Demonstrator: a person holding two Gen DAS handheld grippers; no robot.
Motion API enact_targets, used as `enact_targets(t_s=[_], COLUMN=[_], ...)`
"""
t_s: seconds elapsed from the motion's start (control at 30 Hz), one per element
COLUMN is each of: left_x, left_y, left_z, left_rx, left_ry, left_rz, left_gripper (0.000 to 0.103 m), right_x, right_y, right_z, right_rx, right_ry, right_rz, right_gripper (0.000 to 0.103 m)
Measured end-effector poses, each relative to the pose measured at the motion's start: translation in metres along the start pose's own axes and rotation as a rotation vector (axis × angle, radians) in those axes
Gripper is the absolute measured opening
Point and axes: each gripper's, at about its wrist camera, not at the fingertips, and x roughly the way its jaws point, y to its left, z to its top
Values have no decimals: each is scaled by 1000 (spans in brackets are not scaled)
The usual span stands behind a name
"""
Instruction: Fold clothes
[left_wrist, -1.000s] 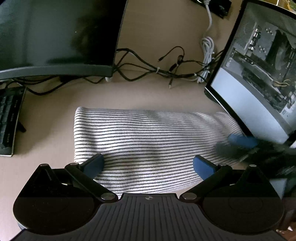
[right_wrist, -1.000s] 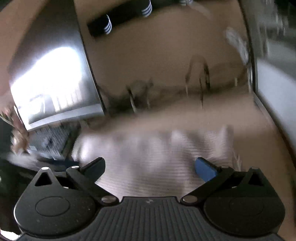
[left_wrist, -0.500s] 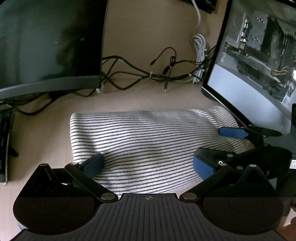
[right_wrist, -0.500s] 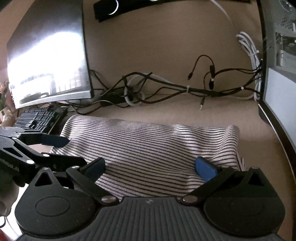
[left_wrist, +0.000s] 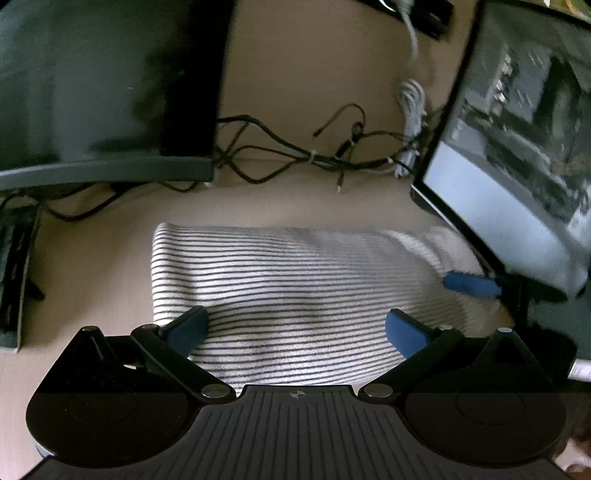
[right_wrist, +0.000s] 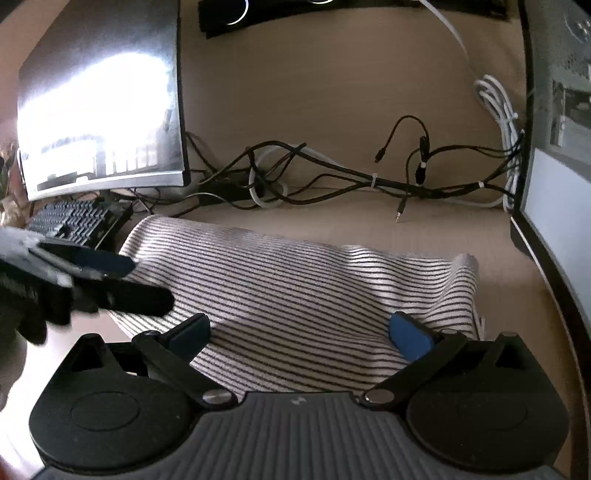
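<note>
A folded white garment with thin black stripes (left_wrist: 295, 291) lies across the beige desk; it also shows in the right wrist view (right_wrist: 314, 291). My left gripper (left_wrist: 295, 330) is open, its blue-padded fingers spread over the garment's near edge. My right gripper (right_wrist: 301, 332) is open over the garment's near right part. The right gripper's blue finger shows at the garment's right end in the left wrist view (left_wrist: 471, 284). The left gripper shows at the garment's left end in the right wrist view (right_wrist: 103, 280).
A dark monitor (left_wrist: 103, 85) stands at the back left, with a keyboard (right_wrist: 70, 219) beside it. A computer case with a glass panel (left_wrist: 517, 155) stands at the right. Tangled black and white cables (right_wrist: 369, 177) lie behind the garment.
Both grippers shifted slightly over the garment and stayed open. The right gripper drew back a little toward the garment's right end. The garment kept its place.
</note>
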Motion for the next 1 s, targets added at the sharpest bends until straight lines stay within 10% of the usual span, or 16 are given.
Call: enact_targets(t_s=[0.37,1.0], left_x=[-70,-143], left_y=[5,-68], left_z=[-31,-83], left_rx=[-20,-5], left_ry=[-88,-134], left_rz=[63,258], left_gripper=[103,103], right_x=[-67,-206], right_y=[18,27], right_z=[-7,-51], right_rx=[190,219], right_ry=[65,-149], right_rz=[-168,-375], right_gripper=[103,103])
